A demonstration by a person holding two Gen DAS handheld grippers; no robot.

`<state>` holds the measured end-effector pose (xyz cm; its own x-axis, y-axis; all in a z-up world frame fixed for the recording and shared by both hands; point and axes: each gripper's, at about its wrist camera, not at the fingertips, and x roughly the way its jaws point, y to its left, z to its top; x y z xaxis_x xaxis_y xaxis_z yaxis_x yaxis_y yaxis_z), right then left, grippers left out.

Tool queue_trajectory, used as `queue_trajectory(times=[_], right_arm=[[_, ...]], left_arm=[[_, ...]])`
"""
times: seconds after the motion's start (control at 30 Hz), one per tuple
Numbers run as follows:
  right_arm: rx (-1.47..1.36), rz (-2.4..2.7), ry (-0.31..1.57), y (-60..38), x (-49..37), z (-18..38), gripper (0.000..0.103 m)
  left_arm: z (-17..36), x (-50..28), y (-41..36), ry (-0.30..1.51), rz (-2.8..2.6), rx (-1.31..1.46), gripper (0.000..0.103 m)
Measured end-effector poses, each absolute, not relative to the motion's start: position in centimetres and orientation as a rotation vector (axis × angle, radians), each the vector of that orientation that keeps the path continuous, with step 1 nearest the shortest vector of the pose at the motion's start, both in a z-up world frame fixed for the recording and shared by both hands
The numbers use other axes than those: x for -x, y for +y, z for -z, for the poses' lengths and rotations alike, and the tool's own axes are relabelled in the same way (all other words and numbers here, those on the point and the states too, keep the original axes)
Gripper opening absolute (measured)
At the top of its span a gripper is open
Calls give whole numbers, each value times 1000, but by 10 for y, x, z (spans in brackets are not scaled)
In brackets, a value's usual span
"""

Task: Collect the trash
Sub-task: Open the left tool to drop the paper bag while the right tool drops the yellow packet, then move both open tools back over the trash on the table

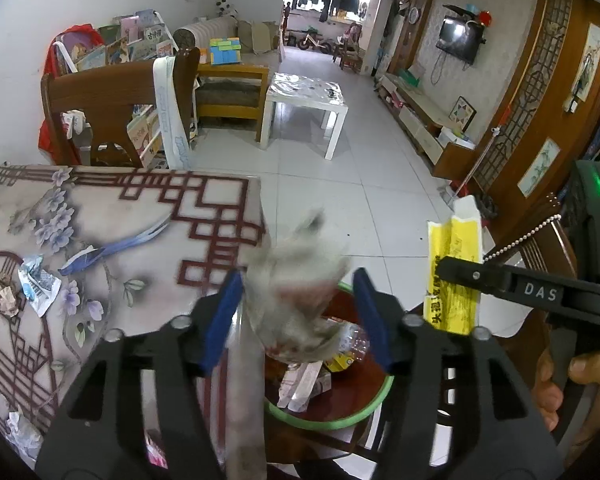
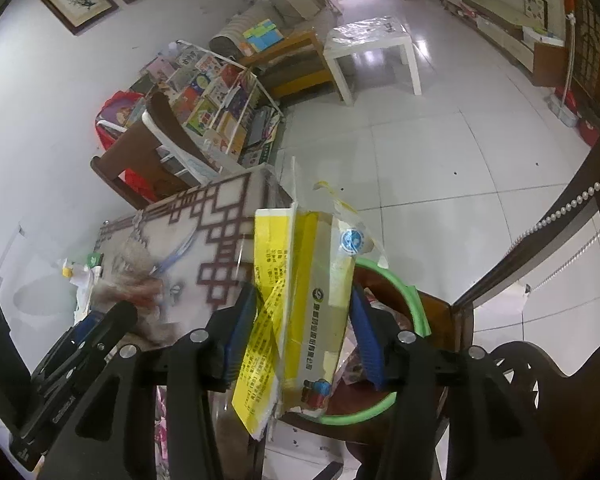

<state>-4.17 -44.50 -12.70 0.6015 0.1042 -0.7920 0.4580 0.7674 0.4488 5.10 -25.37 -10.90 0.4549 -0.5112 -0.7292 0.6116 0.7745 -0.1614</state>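
left gripper (image 1: 298, 308) wide, letting tissue (image 1: 296, 280) drop | right gripper (image 2: 302, 332) squeezing box (image 2: 300, 300) | keep both over bin (image 1: 380, 398), past worktop (image 1: 120, 220) edge

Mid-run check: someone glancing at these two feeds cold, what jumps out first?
Probably the yellow-and-white carton, clamped upright in the right gripper above the green-rimmed bin. Next, the blurred grey crumpled wad between the open fingers of the left gripper, over the same bin at the table's corner; whether it is gripped or falling cannot be told. More crumpled scraps lie on the patterned table.
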Motion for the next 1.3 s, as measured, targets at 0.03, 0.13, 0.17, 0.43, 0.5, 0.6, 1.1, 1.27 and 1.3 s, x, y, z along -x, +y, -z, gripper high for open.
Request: queue_trajectory(times=[0.03, 0.13, 0.17, 0.43, 0.5, 0.6, 1.1, 1.27, 1.3], right_arm=[[-691, 228, 923, -447, 41, 128, 50], [-716, 233, 941, -450, 41, 134, 56], [-724, 233, 947, -450, 40, 136, 57], [-713, 230, 957, -447, 35, 136, 61], [-709, 223, 962, -445, 33, 136, 61], [-700, 208, 967, -440, 29, 135, 61], [-644, 153, 964, -412, 23, 123, 64], [-612, 95, 993, -385, 14, 124, 64], [-603, 80, 997, -379, 12, 123, 64]], left_arm=[[110, -52, -254, 852, 694, -130, 64], [112, -54, -255, 858, 695, -127, 66], [112, -54, -255, 859, 696, -127, 67], [111, -56, -251, 859, 685, -123, 70], [110, -56, -246, 858, 676, -115, 71], [107, -55, -236, 852, 661, -106, 71], [108, -40, -157, 865, 499, -35, 74], [113, -35, -113, 868, 402, 3, 74], [114, -35, -103, 869, 377, 12, 74]])
